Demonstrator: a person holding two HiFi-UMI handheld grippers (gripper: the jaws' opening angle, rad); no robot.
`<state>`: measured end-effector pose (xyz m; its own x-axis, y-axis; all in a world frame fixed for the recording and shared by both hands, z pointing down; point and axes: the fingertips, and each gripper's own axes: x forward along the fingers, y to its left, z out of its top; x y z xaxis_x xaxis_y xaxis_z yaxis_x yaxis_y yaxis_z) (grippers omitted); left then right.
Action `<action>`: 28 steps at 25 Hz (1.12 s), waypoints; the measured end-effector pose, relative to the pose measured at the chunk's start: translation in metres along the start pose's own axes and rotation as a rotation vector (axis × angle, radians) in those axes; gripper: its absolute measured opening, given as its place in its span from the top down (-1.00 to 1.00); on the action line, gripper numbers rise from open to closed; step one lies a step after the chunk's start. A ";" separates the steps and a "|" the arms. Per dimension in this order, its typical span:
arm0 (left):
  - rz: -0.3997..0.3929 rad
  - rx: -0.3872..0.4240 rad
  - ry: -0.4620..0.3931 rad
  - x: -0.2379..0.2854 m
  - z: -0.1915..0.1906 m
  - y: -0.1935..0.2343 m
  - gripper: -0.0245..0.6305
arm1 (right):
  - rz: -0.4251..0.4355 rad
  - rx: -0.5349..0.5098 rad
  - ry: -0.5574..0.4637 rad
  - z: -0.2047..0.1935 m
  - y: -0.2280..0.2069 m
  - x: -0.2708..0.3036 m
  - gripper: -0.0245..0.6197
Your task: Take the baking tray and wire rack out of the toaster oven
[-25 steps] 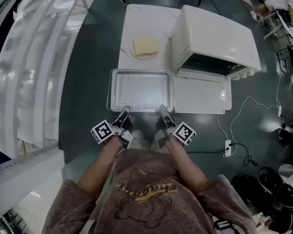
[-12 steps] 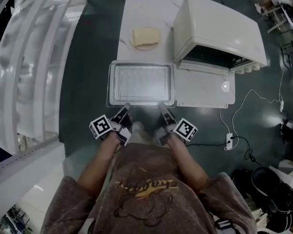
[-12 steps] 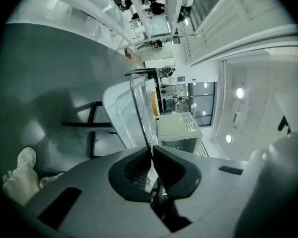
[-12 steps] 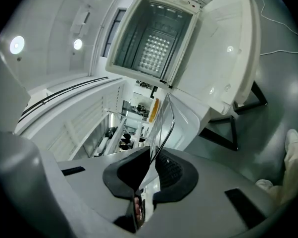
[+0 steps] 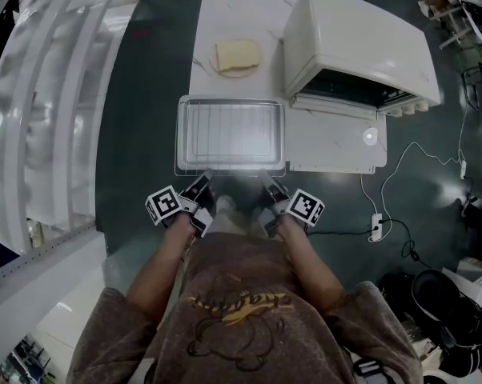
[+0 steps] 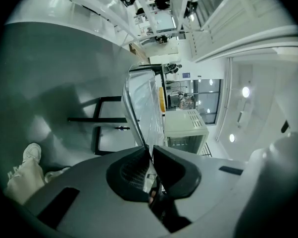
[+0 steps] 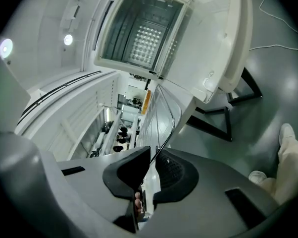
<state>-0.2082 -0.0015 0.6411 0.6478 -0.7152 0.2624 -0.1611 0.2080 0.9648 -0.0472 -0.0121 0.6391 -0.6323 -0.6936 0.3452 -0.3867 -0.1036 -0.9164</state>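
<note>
A shiny baking tray (image 5: 230, 134) with the wire rack's bars showing in it hangs level just over the white table's (image 5: 225, 14) left front part, beside the toaster oven's open door (image 5: 337, 144). My left gripper (image 5: 202, 179) is shut on the tray's near rim at its left. My right gripper (image 5: 267, 178) is shut on the near edge at its right. In the left gripper view the thin metal edge (image 6: 141, 103) runs straight into the left gripper (image 6: 151, 150). In the right gripper view a wire of the rack (image 7: 164, 118) sits between the pads of the right gripper (image 7: 153, 155).
The white toaster oven (image 5: 361, 38) stands at the table's right with its cavity (image 7: 144, 29) open. A slice of bread (image 5: 237, 57) lies on the table behind the tray. A white railing (image 5: 57, 94) runs along the left. A cable and power strip (image 5: 375, 226) lie on the floor.
Both grippers and the tray have sunk towards the table and drawn slightly back towards me. The bars of the rack show more plainly now.
</note>
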 end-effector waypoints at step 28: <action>0.033 -0.018 -0.038 -0.001 0.005 0.010 0.53 | -0.008 -0.021 0.066 0.000 -0.017 -0.003 0.53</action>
<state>-0.2137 -0.0021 0.6507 0.6137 -0.7325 0.2948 -0.1678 0.2438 0.9552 -0.0388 -0.0077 0.6533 -0.6718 -0.6439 0.3662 -0.4056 -0.0939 -0.9092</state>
